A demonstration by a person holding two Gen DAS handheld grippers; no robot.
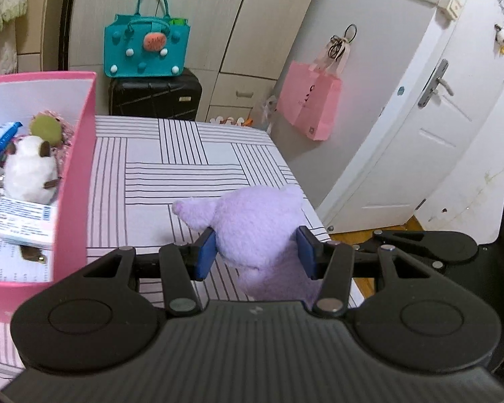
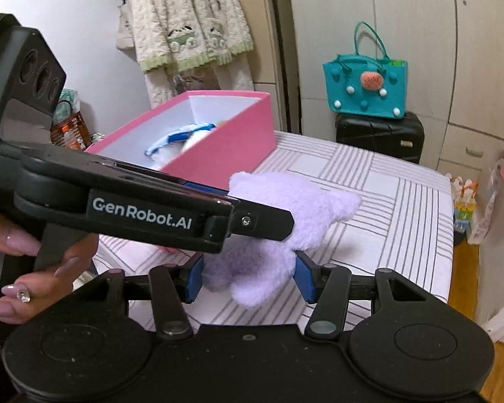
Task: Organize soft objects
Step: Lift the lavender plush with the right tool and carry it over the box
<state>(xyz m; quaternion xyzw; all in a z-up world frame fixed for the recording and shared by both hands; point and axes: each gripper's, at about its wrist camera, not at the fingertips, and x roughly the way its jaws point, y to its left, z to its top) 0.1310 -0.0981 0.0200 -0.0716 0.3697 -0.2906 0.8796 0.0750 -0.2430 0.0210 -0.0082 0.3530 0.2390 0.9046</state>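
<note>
Two grippers, one purple plush toy [image 1: 255,231] clamped by both at once.

L wrist view
L gripper [image 1: 256,255]: jaws partway open, blue pads [image 1: 206,252] pressing the toy's flanks on both sides — firm hold.
Toy: lilac, fuzzy, lifted above the striped bedsheet [image 1: 184,154], not resting on it; one stubby limb sticks out to the left, body hangs down between the fingers.
Pink box [image 1: 80,174]: left of the toy, on the bed, open top, white inside.
Box contents: white plush w/ brown ears [image 1: 30,171], a pink fuzzy item w/ a green disc [image 1: 45,127], blue-white packets [image 1: 23,221].
Bkgd: teal felt bag [image 1: 148,50] on a black suitcase [image 1: 154,97], pink paper bag [image 1: 309,100] hung on the wardrobe, white door [image 1: 430,127] at right.
R gripper: only its black body shows at the right edge.

R wrist view
R gripper [image 2: 248,278]: jaws about half open, blue pads [image 2: 193,278] squeezing the toy's [image 2: 268,235] lower part — gripping it.
L gripper [image 2: 262,223]: comes in from the left, "GenRobot.AI" on its side, fingers clamped on the toy's upper part.
Person's hand [image 2: 33,268]: lower left, wrapped round the L gripper's handle, long pink nails.
Toy position: off the bedsheet [image 2: 386,208], just in front of the pink box's [image 2: 218,134] near wall, lower than its rim.
Bkgd: cream fleece garment [image 2: 188,16] hanging behind the box, teal bag [image 2: 366,87] on suitcase [image 2: 379,131] at right.
</note>
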